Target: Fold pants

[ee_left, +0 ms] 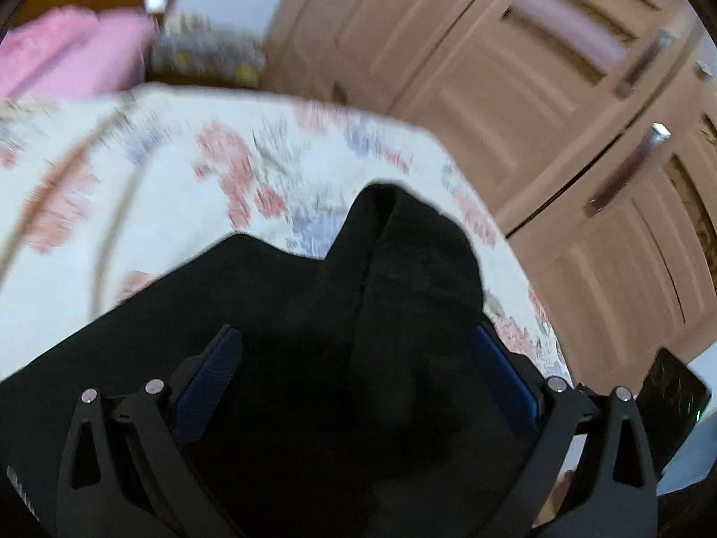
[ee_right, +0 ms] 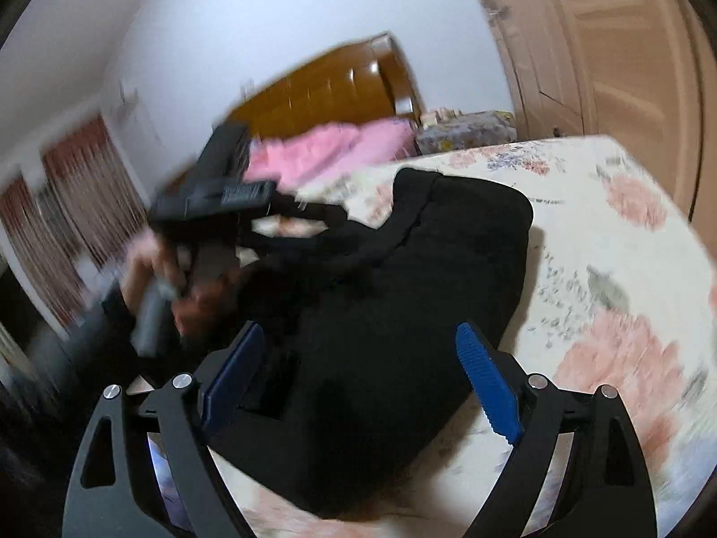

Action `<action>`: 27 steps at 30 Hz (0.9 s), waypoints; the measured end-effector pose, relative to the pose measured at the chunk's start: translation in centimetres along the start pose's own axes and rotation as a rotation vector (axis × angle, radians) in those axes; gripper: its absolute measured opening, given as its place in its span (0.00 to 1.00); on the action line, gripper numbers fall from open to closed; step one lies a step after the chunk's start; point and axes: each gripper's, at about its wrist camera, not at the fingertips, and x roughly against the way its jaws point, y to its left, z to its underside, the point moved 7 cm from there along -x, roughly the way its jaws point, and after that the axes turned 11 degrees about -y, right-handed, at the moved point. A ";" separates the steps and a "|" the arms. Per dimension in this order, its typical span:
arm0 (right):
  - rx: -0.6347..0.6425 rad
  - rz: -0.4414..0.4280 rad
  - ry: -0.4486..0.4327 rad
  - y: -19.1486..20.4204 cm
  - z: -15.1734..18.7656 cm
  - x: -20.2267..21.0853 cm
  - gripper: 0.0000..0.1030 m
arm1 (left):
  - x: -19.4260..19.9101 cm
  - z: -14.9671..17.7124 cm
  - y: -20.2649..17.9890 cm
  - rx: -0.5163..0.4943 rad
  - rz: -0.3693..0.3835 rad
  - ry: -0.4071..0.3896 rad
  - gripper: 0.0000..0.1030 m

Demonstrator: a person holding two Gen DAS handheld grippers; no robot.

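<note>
Both tongs [ee_left: 356, 376] [ee_right: 358, 379] gape over black pants [ee_right: 403, 314]; only right view shows a hand [ee_right: 152, 269].

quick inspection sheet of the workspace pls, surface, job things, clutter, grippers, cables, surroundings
surface: bed with a floral sheet, creased, blurred in both views
job's things: black pants lying bunched on the sheet, one folded end raised toward the far side
clutter: pink blanket and a patterned bundle at the head of the bed
grippers: right gripper open over the pants, pads not pressing; left gripper jaws wide with black cloth between them, grip not clear; a hand holds it in the right wrist view
cables: nothing seen
surroundings: wooden headboard, wardrobe doors, white wall, patterned curtain
</note>
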 end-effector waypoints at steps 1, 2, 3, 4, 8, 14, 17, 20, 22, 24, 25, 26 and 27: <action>0.052 0.010 0.017 0.3 0.2 -0.5 0.83 | -0.7 -0.3 0.6 0.012 -0.001 0.026 0.98; 0.128 0.010 0.037 1.1 0.4 -1.1 0.83 | -1.7 -0.3 1.0 0.030 0.007 0.071 0.98; 0.176 -0.002 0.053 1.8 0.6 -1.6 0.82 | -2.3 -0.1 1.1 0.049 0.035 0.111 0.98; 0.230 -0.026 0.063 2.7 0.6 -2.2 0.80 | -2.9 0.4 1.0 0.077 0.076 0.148 0.98; 0.364 -0.080 0.099 5.1 1.1 -4.4 0.70 | -3.6 1.2 0.9 0.128 0.141 0.203 0.98; 0.380 -0.004 0.167 4.2 1.8 -7.4 0.24 | -3.8 1.1 1.3 0.188 0.182 0.223 0.98; 0.240 -0.035 0.060 3.4 0.5 -5.6 0.16 | -3.6 0.7 1.2 0.202 0.190 0.218 0.98; 0.193 -0.058 0.014 3.3 0.0 -4.7 0.13 | -3.4 0.4 1.5 0.205 0.182 0.220 0.98; 0.195 -0.071 -0.003 4.2 -0.2 -4.2 0.13 | -3.7 0.6 1.8 0.209 0.179 0.240 0.98; 0.212 -0.080 -0.018 4.4 -0.5 -4.3 0.13 | -3.9 0.7 1.9 0.213 0.191 0.254 0.98; 0.213 -0.086 -0.017 4.5 -0.6 -4.2 0.14 | -3.8 0.7 1.7 0.220 0.213 0.258 0.98; 0.200 -0.097 -0.011 4.4 -0.6 -4.3 0.14 | -3.7 0.7 1.5 0.237 0.251 0.263 0.98; 0.189 -0.102 -0.005 4.2 -0.5 -4.3 0.14 | -3.5 0.7 1.1 0.264 0.299 0.268 0.98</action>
